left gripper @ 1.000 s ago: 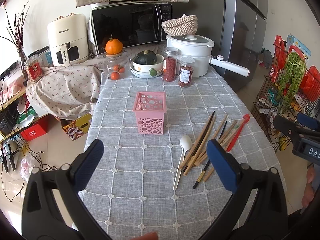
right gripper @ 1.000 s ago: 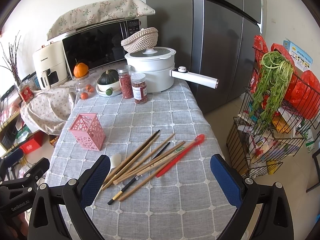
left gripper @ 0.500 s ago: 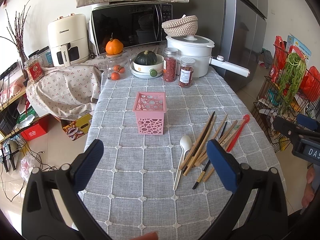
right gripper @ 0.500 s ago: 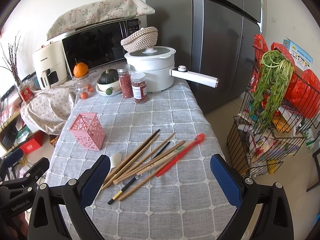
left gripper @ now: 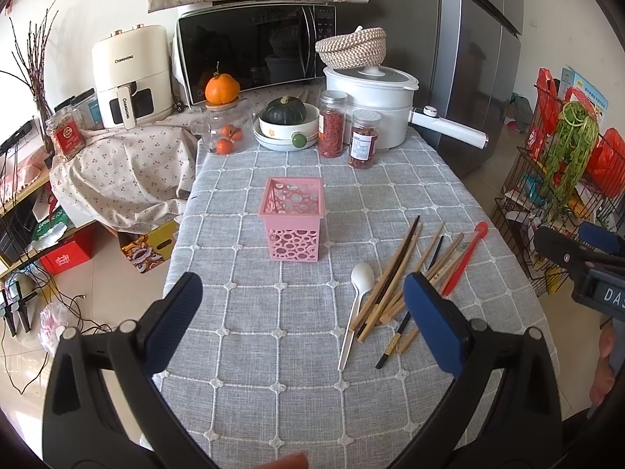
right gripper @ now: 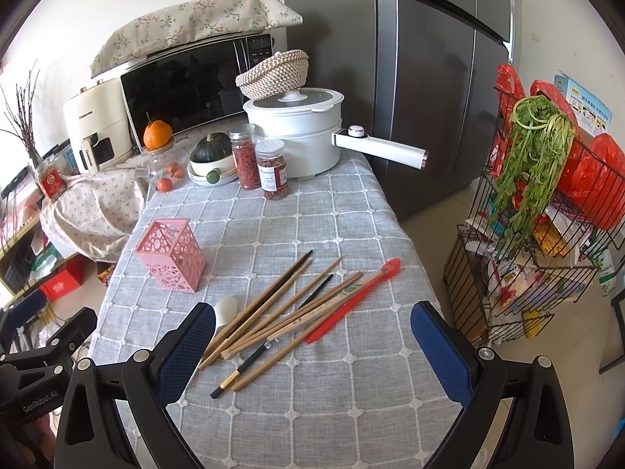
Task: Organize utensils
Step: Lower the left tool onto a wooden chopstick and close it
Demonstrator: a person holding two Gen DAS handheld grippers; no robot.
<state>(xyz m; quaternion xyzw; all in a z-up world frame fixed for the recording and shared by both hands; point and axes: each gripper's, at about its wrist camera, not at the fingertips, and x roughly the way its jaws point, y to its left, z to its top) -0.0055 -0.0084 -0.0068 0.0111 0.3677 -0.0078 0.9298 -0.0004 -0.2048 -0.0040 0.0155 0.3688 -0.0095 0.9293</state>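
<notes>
the left tongs (left gripper: 299,305) hang released over the near part of the worktop (left gripper: 273,351), black plastic arms tipped with blue cross-hatched pads, nothing between them; the right tongs (right gripper: 312,330) are spread just as wide and bare, over the near ends of the utensils. the worktop wears a grey woven cloth stitched in a white grid. taking the pink holder (left gripper: 293,223) as landmark: it is a square, upright plastic basket with walls pierced by round holes, and it looks empty. to its right and nearer the camera lies a loose fan of utensils, all flat on the cloth: a glossy white spoon (left gripper: 356,305) closest to the holder, then a bundle of slim wooden chopsticks (left gripper: 394,277) in pale and dark tones, overlapping, a black one with a gold band (left gripper: 394,346) among them, and a red spoon (left gripper: 466,256) farthest from the holder. behind the holder stand two clear jars (left gripper: 332,125) of red contents, a white pot (left gripper: 375,101) with a long handle and a woven basket on its lid. the left view alone shows the white spoon whole; in the right view its handle is hidden behind a blue pad. the right view alone shows the wire rack (right gripper: 539,258) with greens more fully.
</notes>
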